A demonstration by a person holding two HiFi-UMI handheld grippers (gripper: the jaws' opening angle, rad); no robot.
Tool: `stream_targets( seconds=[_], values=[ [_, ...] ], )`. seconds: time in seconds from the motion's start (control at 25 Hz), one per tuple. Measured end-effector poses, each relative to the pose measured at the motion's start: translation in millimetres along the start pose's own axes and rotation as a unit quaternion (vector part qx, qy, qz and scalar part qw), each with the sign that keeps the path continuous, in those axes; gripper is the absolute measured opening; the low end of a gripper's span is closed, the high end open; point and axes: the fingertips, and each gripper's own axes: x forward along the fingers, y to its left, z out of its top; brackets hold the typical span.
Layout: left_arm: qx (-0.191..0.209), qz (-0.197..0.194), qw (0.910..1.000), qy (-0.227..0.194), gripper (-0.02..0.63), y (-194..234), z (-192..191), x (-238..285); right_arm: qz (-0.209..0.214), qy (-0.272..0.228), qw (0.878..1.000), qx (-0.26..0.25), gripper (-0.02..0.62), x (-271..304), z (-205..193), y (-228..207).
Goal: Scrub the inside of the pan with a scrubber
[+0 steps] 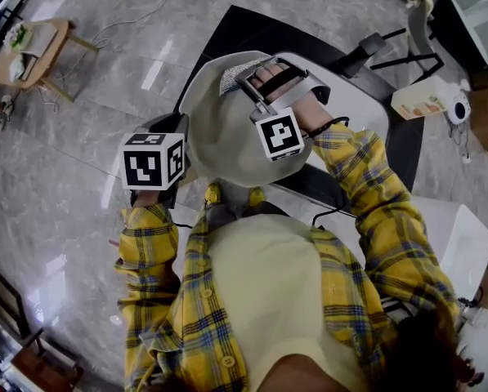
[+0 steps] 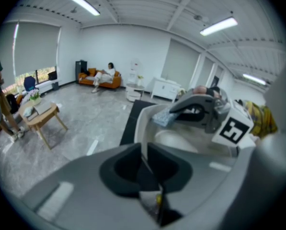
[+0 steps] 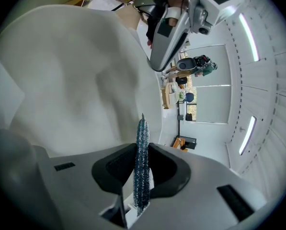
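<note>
A cream-coloured pan (image 1: 215, 133) is held up in front of the person, its inside facing the right gripper. My left gripper (image 1: 168, 127) sits at the pan's left edge. In the left gripper view its jaws (image 2: 145, 164) are shut on the pan's thin rim (image 2: 143, 147). My right gripper (image 1: 245, 82) reaches over the pan's far side, shut on a blue-grey scrubber (image 1: 234, 78). In the right gripper view the scrubber (image 3: 142, 162) stands edge-on between the jaws, close to the pan's inner wall (image 3: 75, 80). From the left gripper view, the scrubber (image 2: 163, 119) lies at the pan's rim.
A black mat (image 1: 252, 31) lies on the marble floor beneath a white table (image 1: 354, 96). A small wooden table (image 1: 35, 51) stands far left. A carton (image 1: 423, 100) and other gear stand at the right. A person sits on an orange sofa (image 2: 102, 78) far off.
</note>
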Motion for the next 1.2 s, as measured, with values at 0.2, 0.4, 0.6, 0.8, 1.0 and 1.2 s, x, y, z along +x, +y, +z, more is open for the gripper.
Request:
stream_targets(
  seconds=[0.2,0.4,0.6,0.8,1.0,1.2],
  values=[
    [0.005,-0.003,1.0,-0.003,0.037,-3.1,0.2,-0.3,-0.006,-0.041,0.994,0.097,0.08,-1.3,10.0,-4.9],
    [0.003,-0.003,1.0,-0.006,0.037,-1.7,0.6,-1.9,-0.002,-0.065,0.974,0.216,0.08,-7.4,13.1,-11.7],
    [0.002,0.0,1.0,-0.005,0.038,-1.4,-0.9,-0.1,0.006,-0.064,0.94,0.334,0.08,-9.9,3.0,-11.7],
    [-0.002,0.006,1.0,-0.004,0.038,1.4,-0.7,0.3,0.007,-0.049,0.924,0.379,0.08,-9.8,-5.9,-8.6],
    [-0.011,0.012,0.9999,-0.002,0.04,6.2,-0.8,0.2,0.013,-0.038,0.92,0.389,0.081,-7.4,-3.5,-2.7],
    [-0.007,0.007,0.9999,0.013,0.069,4.7,-1.9,3.8,0.015,-0.023,0.921,0.388,0.08,-1.8,-2.3,2.2]
  ],
)
